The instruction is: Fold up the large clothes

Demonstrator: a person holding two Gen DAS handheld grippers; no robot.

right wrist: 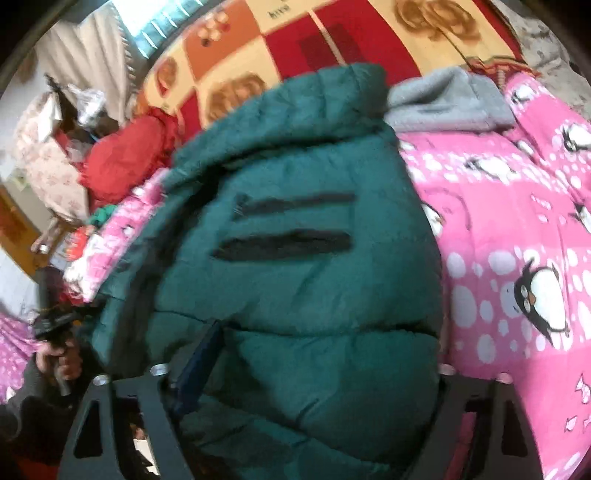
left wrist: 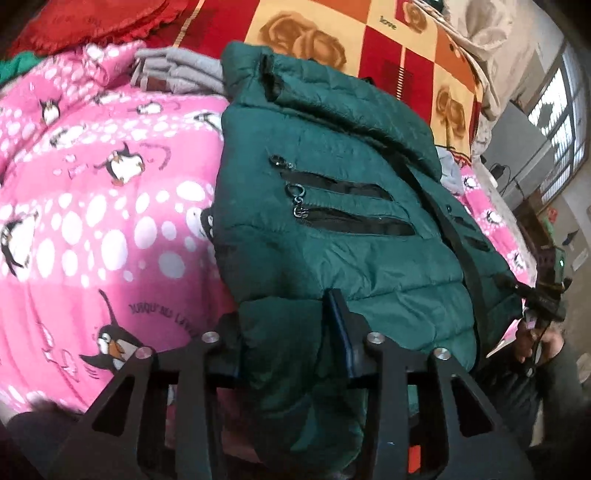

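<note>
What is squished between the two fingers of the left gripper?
The green puffy jacket: its bottom edge bulges between the left gripper fingers, seen in the left wrist view.

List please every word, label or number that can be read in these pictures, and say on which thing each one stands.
"love" - on the red and orange rose-patterned blanket, clear in the left wrist view; the same word is blurred in the right wrist view.
Dark lettering on the pink penguin quilt, above a penguin - partly hidden by the green puffer jacket and too distorted to read.
No numbers or brands can be read.
</note>
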